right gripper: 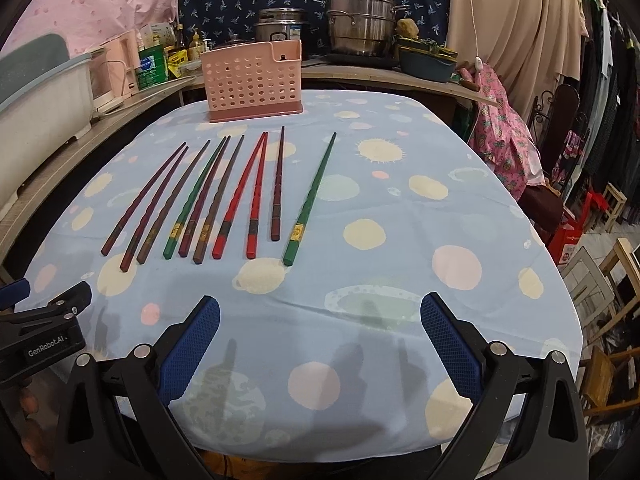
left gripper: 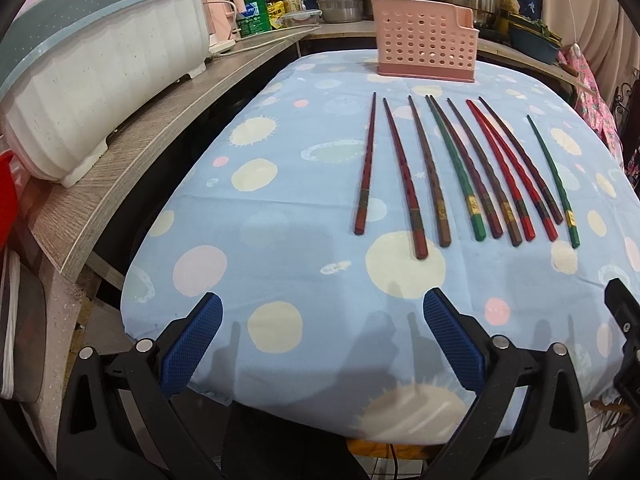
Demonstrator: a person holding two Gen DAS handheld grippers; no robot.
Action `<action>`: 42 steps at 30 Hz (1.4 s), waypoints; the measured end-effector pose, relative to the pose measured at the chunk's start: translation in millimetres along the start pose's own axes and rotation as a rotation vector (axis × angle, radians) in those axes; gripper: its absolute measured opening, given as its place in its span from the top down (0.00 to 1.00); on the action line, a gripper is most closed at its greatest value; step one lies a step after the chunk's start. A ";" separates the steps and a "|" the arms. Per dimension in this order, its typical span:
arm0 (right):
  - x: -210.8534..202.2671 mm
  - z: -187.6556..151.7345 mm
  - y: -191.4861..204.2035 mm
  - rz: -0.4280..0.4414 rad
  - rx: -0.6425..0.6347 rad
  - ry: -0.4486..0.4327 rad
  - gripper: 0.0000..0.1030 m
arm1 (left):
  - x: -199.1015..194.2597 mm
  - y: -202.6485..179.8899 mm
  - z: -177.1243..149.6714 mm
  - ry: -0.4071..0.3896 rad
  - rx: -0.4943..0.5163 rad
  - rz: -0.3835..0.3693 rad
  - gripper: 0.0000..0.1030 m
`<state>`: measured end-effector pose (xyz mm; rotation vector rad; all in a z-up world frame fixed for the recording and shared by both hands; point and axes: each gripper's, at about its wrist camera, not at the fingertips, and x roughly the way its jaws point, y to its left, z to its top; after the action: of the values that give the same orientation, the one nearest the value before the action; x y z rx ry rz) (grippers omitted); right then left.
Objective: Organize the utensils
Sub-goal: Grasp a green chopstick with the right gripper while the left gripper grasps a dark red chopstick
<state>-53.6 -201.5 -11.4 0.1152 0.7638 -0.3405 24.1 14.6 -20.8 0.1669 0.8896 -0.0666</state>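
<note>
Several chopsticks in dark red, brown, green and bright red lie side by side on the blue spotted tablecloth, tips pointing away; they also show in the right wrist view. One green chopstick lies apart at the right end of the row. A pink perforated utensil holder stands upright at the far edge of the table, also in the right wrist view. My left gripper is open and empty above the near table edge. My right gripper is open and empty, to the right of the left one.
A white dish rack sits on the wooden counter to the left. Steel pots, bottles and a blue basin stand on the shelf behind the table. A chair with pink cloth and wooden furniture are to the right.
</note>
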 end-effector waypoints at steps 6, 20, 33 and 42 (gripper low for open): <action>19.6 21.7 -11.6 -0.001 0.042 -0.009 0.07 | 16.5 11.5 16.9 0.002 -0.041 0.006 0.07; 80.3 58.8 -3.9 0.045 0.091 0.071 0.44 | 48.4 8.4 51.5 -0.009 -0.068 -0.010 0.07; 84.1 45.1 -0.4 0.059 0.053 0.108 0.77 | 65.6 5.6 47.2 0.052 -0.085 -0.076 0.37; 68.5 29.3 -15.5 0.108 0.063 0.105 0.93 | 57.4 2.9 42.4 0.041 -0.071 -0.123 0.82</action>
<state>6.4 -240.4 -37.6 0.2339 0.8470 -0.2573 93.1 10.8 -38.9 0.0478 0.9408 -0.1461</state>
